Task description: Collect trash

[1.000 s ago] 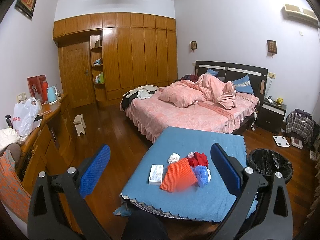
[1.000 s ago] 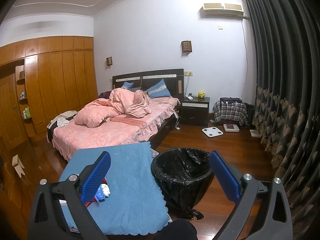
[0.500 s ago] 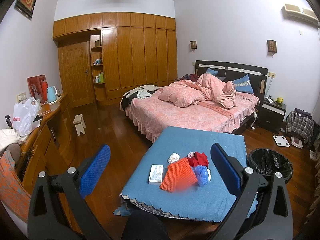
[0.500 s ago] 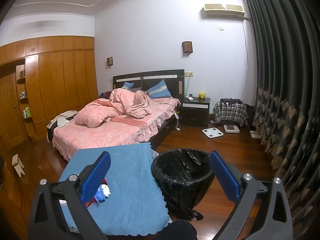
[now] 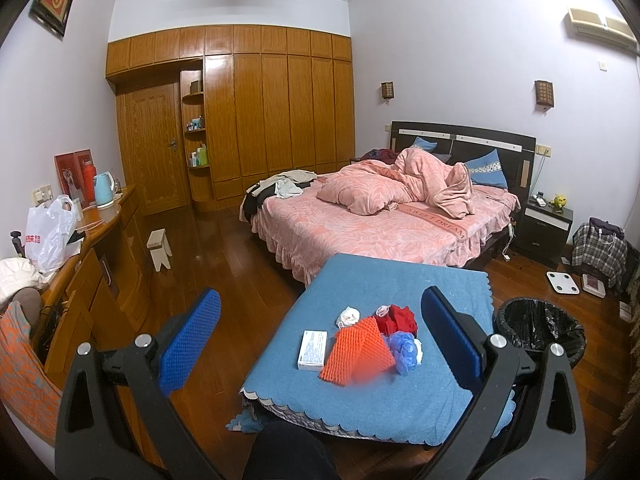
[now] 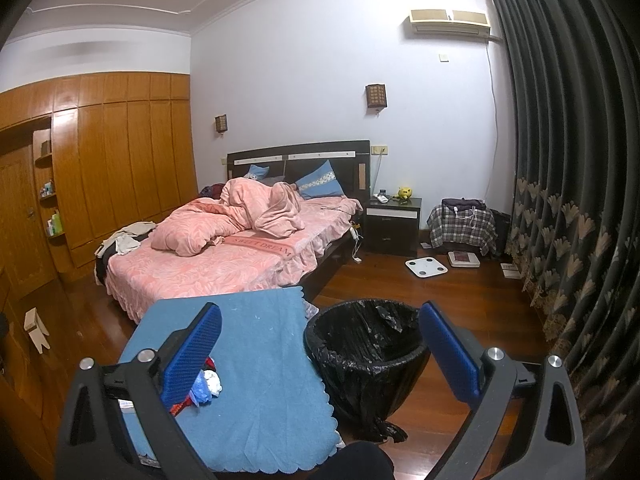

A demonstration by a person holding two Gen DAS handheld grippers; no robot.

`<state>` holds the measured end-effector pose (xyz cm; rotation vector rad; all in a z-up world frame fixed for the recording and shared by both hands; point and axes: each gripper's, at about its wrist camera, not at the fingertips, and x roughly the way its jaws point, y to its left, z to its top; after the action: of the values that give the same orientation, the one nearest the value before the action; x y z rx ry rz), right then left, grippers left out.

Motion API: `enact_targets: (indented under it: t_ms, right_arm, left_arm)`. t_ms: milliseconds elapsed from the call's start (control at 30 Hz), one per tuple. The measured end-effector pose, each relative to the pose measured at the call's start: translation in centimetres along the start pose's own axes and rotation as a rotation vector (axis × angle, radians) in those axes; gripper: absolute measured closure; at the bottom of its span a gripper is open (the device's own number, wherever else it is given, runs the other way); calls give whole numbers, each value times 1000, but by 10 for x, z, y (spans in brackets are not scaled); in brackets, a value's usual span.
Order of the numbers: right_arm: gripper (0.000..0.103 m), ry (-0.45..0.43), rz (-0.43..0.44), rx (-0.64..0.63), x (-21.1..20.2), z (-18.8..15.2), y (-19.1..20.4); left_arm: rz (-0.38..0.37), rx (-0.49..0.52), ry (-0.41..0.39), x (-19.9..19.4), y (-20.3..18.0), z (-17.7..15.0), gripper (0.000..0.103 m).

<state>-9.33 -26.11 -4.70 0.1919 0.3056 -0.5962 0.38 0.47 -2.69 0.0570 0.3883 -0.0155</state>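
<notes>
bedroom floor holds a black-lined bin (image 6: 366,344), contents unseen; left tool (image 5: 320,336) and right tool (image 6: 320,352) both gape, unladen.

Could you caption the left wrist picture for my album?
Open left hand-held gripper facing colourful crumpled trash on a blue-clothed table, black-lined round bin alongside.
</notes>
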Motion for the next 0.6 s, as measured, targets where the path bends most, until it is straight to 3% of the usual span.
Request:
enact_targets:
  t_ms: [600]
  right_arm:
    - [6, 4, -2, -3, -1, 1, 4]
  left_arm:
    - [-1, 1, 7, 5, -2, -13, 5]
